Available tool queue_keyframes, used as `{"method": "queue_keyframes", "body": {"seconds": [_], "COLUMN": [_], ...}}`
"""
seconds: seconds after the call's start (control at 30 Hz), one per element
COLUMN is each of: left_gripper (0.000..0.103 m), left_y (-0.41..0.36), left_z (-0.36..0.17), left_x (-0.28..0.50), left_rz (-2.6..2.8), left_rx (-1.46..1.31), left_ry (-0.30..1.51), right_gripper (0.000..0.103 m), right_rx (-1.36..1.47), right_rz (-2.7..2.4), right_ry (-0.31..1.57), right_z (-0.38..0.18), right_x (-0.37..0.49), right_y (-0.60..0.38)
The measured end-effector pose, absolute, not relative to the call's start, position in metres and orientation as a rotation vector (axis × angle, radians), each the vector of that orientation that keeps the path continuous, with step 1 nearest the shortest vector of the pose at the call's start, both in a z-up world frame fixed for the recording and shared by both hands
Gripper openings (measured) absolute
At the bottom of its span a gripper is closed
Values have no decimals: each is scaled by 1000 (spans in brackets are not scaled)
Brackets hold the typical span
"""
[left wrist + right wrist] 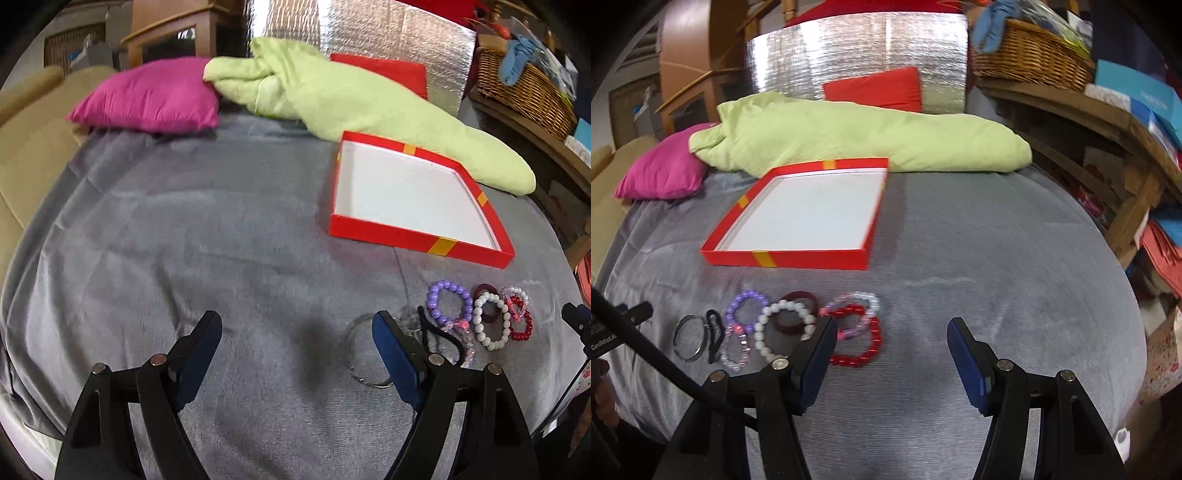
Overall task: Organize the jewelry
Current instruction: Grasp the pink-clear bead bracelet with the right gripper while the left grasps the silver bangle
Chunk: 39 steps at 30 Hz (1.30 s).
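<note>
— Are either of the hand-held grippers holding anything?

— No. The left hand-held gripper hovers with its fingers spread wide over the grey blanket, nothing between them. Its right finger sits in front of a thin silver bangle, but I can't tell if it touches.

— And the other one?

— The right hand-held gripper is wide open too, and empty. Its left finger overlaps the edge of the white bead bracelet from where I stand.

— Where's the jewelry?

— In a cluster on the blanket, just in front of the red box lid, which lies open side up, white inside and empty. There's a purple bead bracelet, a dark red ring-shaped bangle, a red bead bracelet, a clear and pink bead bracelet, and a black hair tie beside the silver bangle. Several overlap.

— Behind the box?

— A pale green quilt and a magenta cushion.
</note>
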<state>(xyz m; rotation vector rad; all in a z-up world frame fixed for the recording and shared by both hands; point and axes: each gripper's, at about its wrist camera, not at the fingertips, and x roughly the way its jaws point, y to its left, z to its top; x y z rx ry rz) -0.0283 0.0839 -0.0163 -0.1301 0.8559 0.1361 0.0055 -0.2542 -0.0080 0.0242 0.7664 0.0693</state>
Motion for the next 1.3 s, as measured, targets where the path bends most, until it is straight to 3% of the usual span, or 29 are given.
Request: {"method": "queue_keyframes", "body": {"seconds": [0.3, 0.53, 0.93, 0.97, 1.03, 1.13, 1.2, 1.3], "left_gripper": [84, 84, 84, 84, 84, 84, 83, 61], "left_y": [69, 48, 29, 27, 26, 25, 26, 27], "left_z": [-30, -42, -60, -61, -63, -64, -63, -61], "left_x": [-26, -21, -9, -8, -5, 0, 4, 6], "left_rz": [27, -58, -80, -79, -79, -87, -93, -102], "left_rx": [-121, -78, -14, -7, -5, -11, -23, -34], "left_ry": [923, 984, 1043, 1044, 1041, 1035, 1030, 1008], "right_gripper": [66, 49, 48, 45, 29, 14, 10, 9], "right_rx": [210, 425, 517, 499, 474, 460, 445, 403], "right_rz": [85, 154, 299, 291, 277, 266, 283, 292], "right_ry": [852, 949, 1027, 1029, 1035, 1035, 1021, 979], "right_z": [-25, -47, -64, -65, -65, -67, -64, -57], "right_x": [25, 50, 88, 92, 96, 97, 97, 92], "right_y": [-293, -318, -291, -287, -284, -283, -280, -275]}}
